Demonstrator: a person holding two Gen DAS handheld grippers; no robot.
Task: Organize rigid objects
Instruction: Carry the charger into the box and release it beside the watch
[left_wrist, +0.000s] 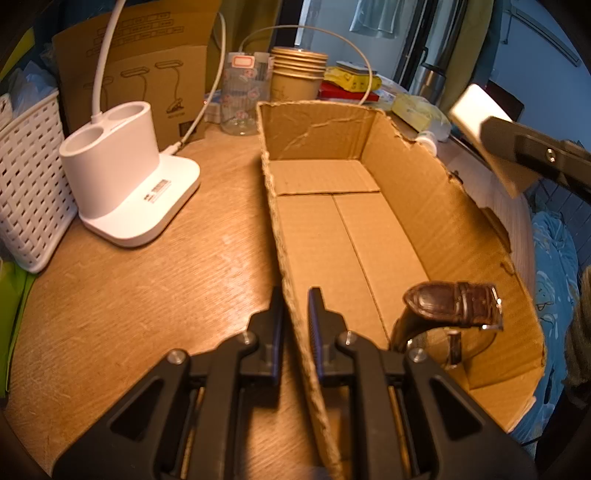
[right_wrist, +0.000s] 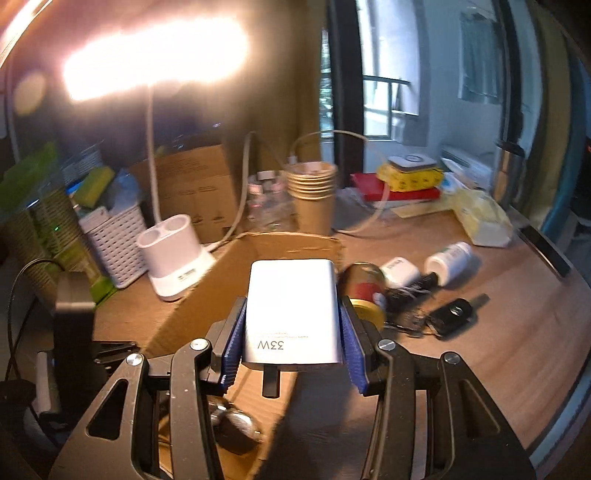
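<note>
Lamp-lit wooden table (left_wrist: 129, 295) carries an open cardboard box (left_wrist: 369, 236). Left tool (left_wrist: 295, 317) is clamped on the box's near wall. Right tool (right_wrist: 291, 332) grips a white charger (right_wrist: 291, 306) by its sides, long axis pointing to 12 o'clock. From the charger, the box lies toward 10 o'clock and below. A watch (left_wrist: 454, 306) already lies inside.

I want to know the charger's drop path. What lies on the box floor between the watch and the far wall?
Nothing: in the left wrist view the cardboard box floor is bare beyond the watch, up to the far wall.
</note>
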